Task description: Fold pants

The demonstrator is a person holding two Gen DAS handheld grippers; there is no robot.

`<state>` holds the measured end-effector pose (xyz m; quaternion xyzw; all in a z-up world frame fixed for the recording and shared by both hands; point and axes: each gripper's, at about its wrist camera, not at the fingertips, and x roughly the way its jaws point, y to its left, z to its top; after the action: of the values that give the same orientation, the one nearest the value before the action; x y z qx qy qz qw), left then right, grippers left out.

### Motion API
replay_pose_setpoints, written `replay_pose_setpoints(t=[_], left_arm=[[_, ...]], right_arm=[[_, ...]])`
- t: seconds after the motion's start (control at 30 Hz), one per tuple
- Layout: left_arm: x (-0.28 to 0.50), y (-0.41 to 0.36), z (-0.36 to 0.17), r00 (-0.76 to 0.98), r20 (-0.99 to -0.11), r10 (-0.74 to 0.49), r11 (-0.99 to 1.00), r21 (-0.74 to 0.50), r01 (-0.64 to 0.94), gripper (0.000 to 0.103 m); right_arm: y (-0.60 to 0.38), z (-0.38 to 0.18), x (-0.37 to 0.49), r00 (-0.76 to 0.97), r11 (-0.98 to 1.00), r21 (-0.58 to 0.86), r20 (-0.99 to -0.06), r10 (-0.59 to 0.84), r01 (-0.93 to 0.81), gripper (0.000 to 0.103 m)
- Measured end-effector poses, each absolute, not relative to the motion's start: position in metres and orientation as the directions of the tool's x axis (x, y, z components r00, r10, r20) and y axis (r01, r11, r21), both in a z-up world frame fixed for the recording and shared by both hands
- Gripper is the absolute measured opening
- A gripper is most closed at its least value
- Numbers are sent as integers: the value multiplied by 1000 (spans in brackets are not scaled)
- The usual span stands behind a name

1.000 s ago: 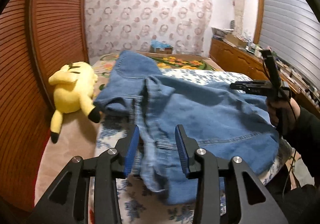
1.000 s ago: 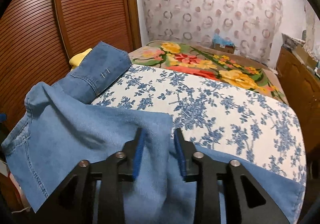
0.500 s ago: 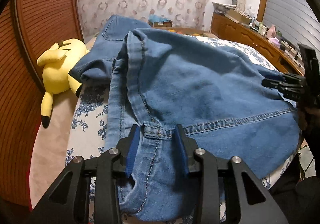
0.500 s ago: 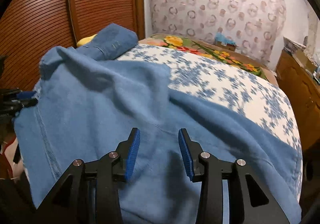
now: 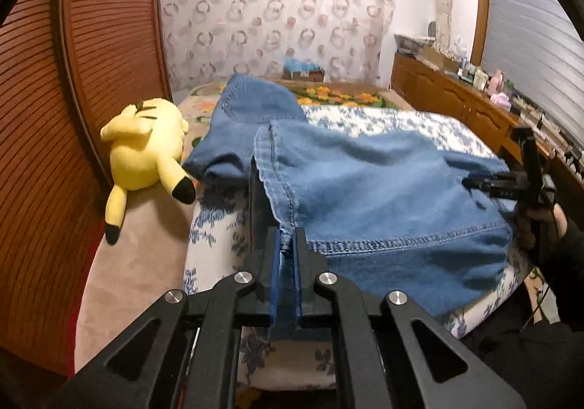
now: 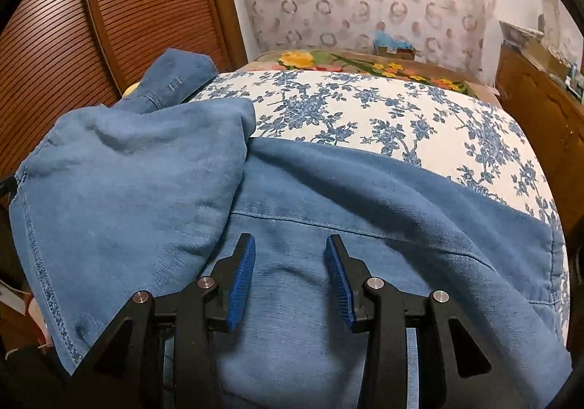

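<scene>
Two grippers work a pair of denim pants (image 5: 383,190) spread over the near end of a bed (image 6: 365,109) with a blue-and-white floral cover. At the near left corner of the bed, the left gripper (image 5: 288,244) has just closed — its blue pads are pinched together on a stitched hem of the pants, and the cloth rises from them in a taut ridge toward the far side. The right gripper (image 6: 288,263) stands partly open above the denim near the bed's front edge; fabric lies under and between its blue pads (image 6: 241,281), but they do not press on it. In the left wrist view that same gripper (image 5: 471,184) shows at the right edge of the bed, held by a hand (image 5: 540,222) in a dark sleeve. One fold of the pants lies doubled over the left part of the garment, its stitched seam running along the bed's left edge, while another part — darker, with a pocket seam — bunches up at the far left. A yellow plush toy (image 5: 146,153) lies just beside the pants on the bed's left side, against a slatted wooden door (image 5: 102,62). Beyond the floral cover a bright flowered blanket (image 6: 365,64) covers the far end.
</scene>
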<state>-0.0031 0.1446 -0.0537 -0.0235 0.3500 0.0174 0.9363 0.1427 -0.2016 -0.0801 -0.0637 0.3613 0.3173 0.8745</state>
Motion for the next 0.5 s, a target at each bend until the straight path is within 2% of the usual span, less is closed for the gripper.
replay_pose_setpoints(t=[0.1, 0.17, 0.37, 0.5], left_arm=[[3, 141, -61, 738, -675, 13, 998, -37, -51, 13], [6, 137, -64, 736, -677, 9, 998, -40, -49, 36], [13, 126, -66, 742, -670, -16, 999, -44, -19, 70], [23, 106, -64, 751, -659, -44, 999, -42, 22, 70]], right_arm=[[-196, -81, 140, 546, 790, 95, -673, 499, -605, 42], [-196, -81, 136, 562, 795, 60, -676, 477, -603, 42], [-211, -75, 114, 580, 799, 48, -663, 474, -599, 42], [-235, -70, 99, 597, 811, 70, -639, 484, -581, 42]])
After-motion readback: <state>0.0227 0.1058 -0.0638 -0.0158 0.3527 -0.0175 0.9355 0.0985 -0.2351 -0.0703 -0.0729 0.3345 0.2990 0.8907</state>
